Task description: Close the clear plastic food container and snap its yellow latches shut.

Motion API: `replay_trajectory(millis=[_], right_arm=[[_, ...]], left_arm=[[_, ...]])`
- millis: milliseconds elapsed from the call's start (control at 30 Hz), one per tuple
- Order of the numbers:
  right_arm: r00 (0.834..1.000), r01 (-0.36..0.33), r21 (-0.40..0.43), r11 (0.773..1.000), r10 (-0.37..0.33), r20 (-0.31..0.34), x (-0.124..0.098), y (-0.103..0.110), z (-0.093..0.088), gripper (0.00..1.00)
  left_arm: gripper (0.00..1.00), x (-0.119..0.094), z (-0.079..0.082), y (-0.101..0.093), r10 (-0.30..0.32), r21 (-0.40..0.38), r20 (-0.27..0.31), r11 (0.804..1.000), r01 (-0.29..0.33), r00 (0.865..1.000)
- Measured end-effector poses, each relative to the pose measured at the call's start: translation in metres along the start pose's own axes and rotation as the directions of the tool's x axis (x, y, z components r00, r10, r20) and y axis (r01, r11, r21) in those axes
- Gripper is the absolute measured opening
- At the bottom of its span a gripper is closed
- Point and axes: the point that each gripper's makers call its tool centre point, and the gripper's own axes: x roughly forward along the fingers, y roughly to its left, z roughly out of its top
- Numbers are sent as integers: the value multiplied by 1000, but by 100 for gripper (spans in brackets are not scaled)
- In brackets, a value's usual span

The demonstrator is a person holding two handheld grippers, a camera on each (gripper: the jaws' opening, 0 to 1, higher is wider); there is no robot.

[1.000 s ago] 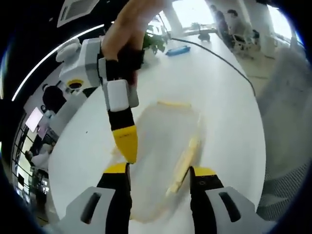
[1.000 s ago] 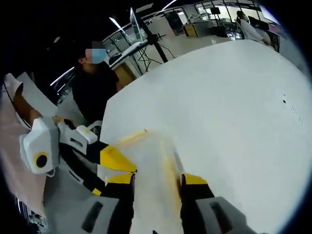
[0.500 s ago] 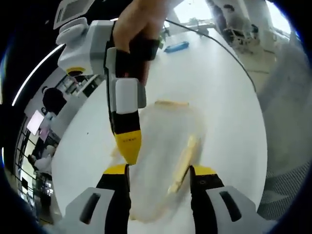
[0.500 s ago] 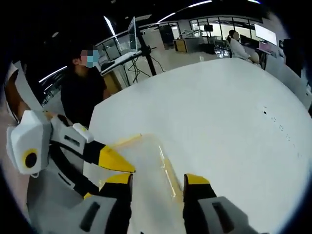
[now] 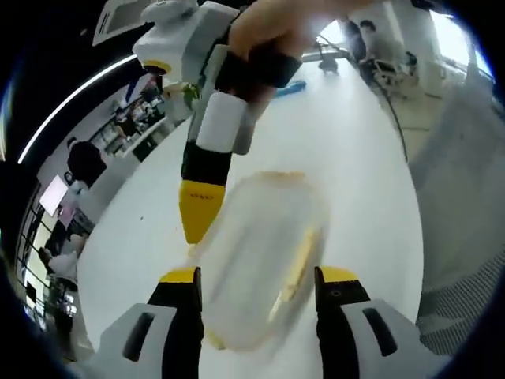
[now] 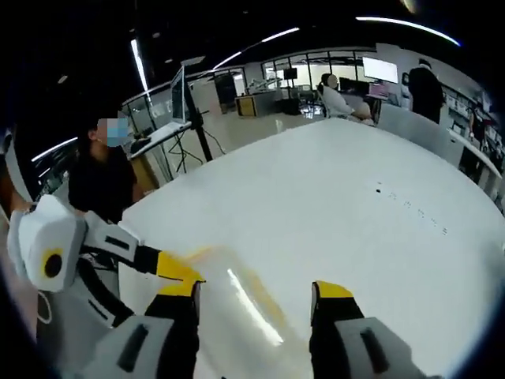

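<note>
Sitting on the white table, the clear container is lying between the left gripper's spread jaws, its yellow latch at three o'clock. The right gripper is lifting off its nine o'clock edge, higher than a second ago, jaws wide apart in its own view. Latching is likely unfinished.

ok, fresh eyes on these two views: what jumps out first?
The clear plastic food container with its yellow latches, lying on the white table between the left hand-held gripper jaws. Next, the right hand-held gripper coming down from the top of the left gripper view, its yellow tip by the container's edge. In the right gripper view, a person in black stands beyond the table.
</note>
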Motion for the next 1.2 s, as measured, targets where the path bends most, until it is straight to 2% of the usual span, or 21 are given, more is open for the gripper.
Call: replay_trajectory(millis=[200,333,733,867,1067,1200], right_arm=[[998,48,-14,999,-48,28,-15,5,-3,57],[997,66,8,998,-66,40,-25,7,-11,58],[990,126,60,990,-129,59,-54,20,-40,59],[989,136,63,989,-139,54,-58,25,-50,60],[987,159,37,987,-159,11,-56,32,-69,61],[988,154,44,987,-154,-9,-50,36,-79,61]], left_arm=[[56,-8,-2,7,16,-34,10,999,-16,1000],[57,-14,-6,8,28,-47,3,998,-28,1000],[58,-30,-19,15,59,-153,-1,986,-59,998],[58,-34,-28,21,70,-191,-17,979,-72,997],[58,-38,-34,28,84,-256,-6,963,-82,996],[57,-37,-36,26,72,-261,-12,963,-73,997]])
